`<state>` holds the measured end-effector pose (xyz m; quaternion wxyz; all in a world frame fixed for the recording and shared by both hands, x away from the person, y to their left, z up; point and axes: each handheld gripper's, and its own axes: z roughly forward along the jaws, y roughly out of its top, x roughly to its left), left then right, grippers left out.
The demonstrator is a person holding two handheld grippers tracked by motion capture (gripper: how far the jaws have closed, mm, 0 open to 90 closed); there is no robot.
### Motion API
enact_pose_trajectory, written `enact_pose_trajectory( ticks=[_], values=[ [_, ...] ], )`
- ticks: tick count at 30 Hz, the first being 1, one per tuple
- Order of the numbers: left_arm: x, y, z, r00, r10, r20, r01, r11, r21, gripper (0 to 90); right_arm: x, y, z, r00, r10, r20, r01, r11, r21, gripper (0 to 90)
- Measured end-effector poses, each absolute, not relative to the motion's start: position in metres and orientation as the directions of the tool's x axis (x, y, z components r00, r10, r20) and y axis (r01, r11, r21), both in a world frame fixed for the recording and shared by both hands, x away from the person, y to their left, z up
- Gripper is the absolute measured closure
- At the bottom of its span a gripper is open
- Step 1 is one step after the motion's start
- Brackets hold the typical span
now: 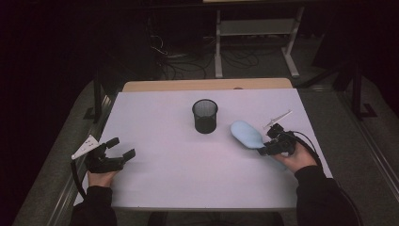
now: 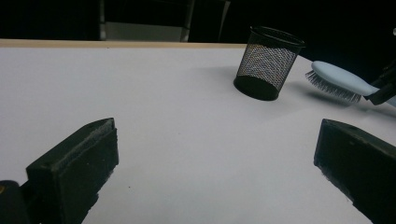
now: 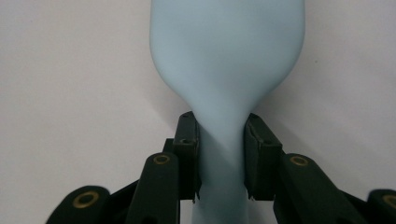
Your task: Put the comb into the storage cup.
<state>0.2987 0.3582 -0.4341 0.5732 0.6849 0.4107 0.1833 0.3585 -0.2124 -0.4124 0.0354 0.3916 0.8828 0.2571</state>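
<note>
Leftmost, left gripper (image 1: 121, 147) resting low on the white table (image 1: 179, 169), jaws spread wide, nothing between them. Farther right, near mid-table, black mesh cup (image 1: 205, 116) standing upright, mouth up. Just right of the cup, apart from it, pale blue hairbrush (image 1: 246, 133), bristles facing down in the left gripper view (image 2: 334, 88), head toward the cup. Rightmost, right gripper (image 1: 264, 150) clamped on the brush's narrow handle, pads (image 3: 189, 154) pressing it from both sides, head stretching away over the table.
</note>
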Motion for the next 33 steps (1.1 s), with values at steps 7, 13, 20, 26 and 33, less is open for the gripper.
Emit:
enact_pose_trajectory(
  ticks=[7, 13, 20, 26, 33],
  values=[
    [0.299, 0.359, -0.434, 0.596, 0.773, -0.218, 0.352, -0.007, 0.936, 0.0, 0.360, -0.209, -0.403, -0.699, 0.704, 0.124, 0.659, 0.568, 0.492, 69.0],
    [0.299, 0.359, -0.434, 0.596, 0.773, -0.219, 0.352, -0.007, 0.936, 0.0, 0.361, -0.205, -0.393, -0.712, 0.694, 0.106, 0.639, 0.578, 0.507, 69.0],
    [0.299, 0.358, -0.434, 0.596, 0.773, -0.219, 0.352, -0.006, 0.936, 0.0, 0.361, -0.205, -0.384, -0.716, 0.691, 0.101, 0.631, 0.578, 0.518, 69.0],
    [0.299, 0.358, -0.434, 0.596, 0.773, -0.219, 0.353, -0.006, 0.936, 0.0, 0.361, -0.204, -0.377, -0.719, 0.690, 0.090, 0.624, 0.582, 0.522, 69.0],
    [0.299, 0.358, -0.434, 0.596, 0.773, -0.219, 0.353, -0.007, 0.936, 0.0, 0.360, -0.200, -0.366, -0.730, 0.679, 0.075, 0.603, 0.588, 0.539, 69.0]
  ],
)
